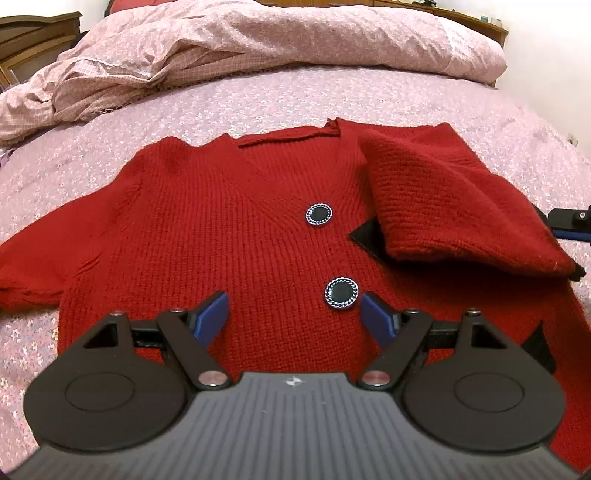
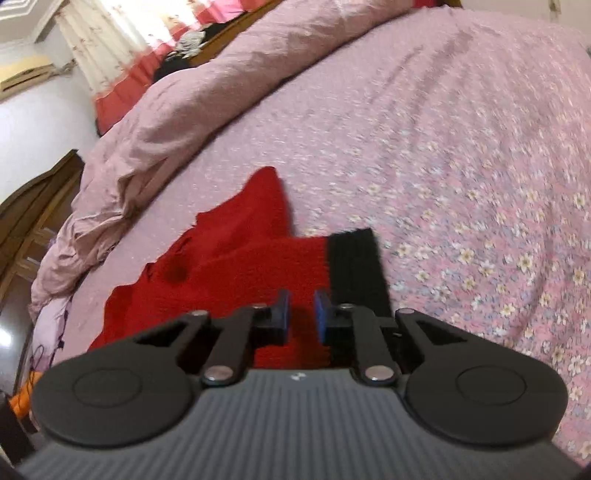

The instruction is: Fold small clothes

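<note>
A red knit cardigan (image 1: 229,229) with two black round buttons (image 1: 318,215) lies face up on the bed. Its right sleeve (image 1: 443,206), with a black cuff, is lifted and folded over the front. My left gripper (image 1: 293,317) is open and empty, hovering over the cardigan's lower front near the lower button (image 1: 341,292). My right gripper (image 2: 301,314) is shut on the red sleeve (image 2: 258,266) near its black cuff (image 2: 354,266), holding it above the bed. Part of the right gripper shows in the left wrist view (image 1: 569,221) behind the sleeve.
The bed has a pink floral sheet (image 1: 258,107). A crumpled pink duvet (image 1: 221,40) lies along the far side. A wooden headboard (image 1: 33,33) stands at the left. In the right wrist view, curtains (image 2: 110,48) and wooden furniture (image 2: 33,206) are to the left.
</note>
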Demonstrator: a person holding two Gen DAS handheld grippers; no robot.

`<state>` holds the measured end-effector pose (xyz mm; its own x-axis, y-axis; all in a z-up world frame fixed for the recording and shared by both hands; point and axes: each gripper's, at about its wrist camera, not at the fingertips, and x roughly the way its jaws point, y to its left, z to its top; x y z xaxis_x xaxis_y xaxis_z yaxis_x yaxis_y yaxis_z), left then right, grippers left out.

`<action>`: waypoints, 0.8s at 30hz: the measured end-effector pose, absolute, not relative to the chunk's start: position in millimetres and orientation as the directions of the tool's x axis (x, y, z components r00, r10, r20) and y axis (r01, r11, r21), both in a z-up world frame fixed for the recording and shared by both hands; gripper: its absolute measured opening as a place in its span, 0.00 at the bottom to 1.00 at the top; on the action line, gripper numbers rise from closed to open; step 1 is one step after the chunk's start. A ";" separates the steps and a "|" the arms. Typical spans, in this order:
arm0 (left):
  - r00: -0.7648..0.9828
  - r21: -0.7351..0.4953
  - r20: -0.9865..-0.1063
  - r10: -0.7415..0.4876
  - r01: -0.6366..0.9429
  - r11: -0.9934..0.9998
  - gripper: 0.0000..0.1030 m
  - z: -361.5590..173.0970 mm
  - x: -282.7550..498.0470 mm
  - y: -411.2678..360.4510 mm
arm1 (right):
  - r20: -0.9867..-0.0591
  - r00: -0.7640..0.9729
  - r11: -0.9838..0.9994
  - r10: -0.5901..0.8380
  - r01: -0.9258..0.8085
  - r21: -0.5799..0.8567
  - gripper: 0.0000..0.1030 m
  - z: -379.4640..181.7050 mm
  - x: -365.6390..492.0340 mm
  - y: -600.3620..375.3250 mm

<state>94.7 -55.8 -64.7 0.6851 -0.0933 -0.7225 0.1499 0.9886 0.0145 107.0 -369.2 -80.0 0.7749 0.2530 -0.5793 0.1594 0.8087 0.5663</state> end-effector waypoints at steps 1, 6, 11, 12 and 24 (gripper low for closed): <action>0.687 0.013 -0.720 -0.095 0.150 0.989 0.80 -63.7 94.0 -55.1 | -0.573 0.778 0.816 0.258 0.142 0.560 0.12 -77.1 106.8 -367.1; 0.700 0.020 -0.709 -0.089 0.146 0.989 0.80 -59.4 90.8 -53.0 | -0.568 0.774 0.806 0.279 0.133 0.576 0.15 -64.0 94.9 -367.6; 0.699 0.010 -0.709 -0.090 0.139 0.990 0.80 -56.0 88.8 -52.2 | -0.585 0.756 0.743 0.295 0.203 0.638 0.78 -68.7 76.1 -369.1; 0.701 0.009 -0.708 -0.091 0.138 0.990 0.80 -54.5 87.6 -52.1 | -0.578 0.759 0.722 0.302 0.214 0.658 0.78 -71.7 72.5 -368.9; 0.705 0.016 -0.705 -0.074 0.121 0.993 0.80 -47.5 79.7 -46.3 | -0.562 0.752 0.637 0.344 0.253 0.728 0.71 -101.1 87.4 -353.3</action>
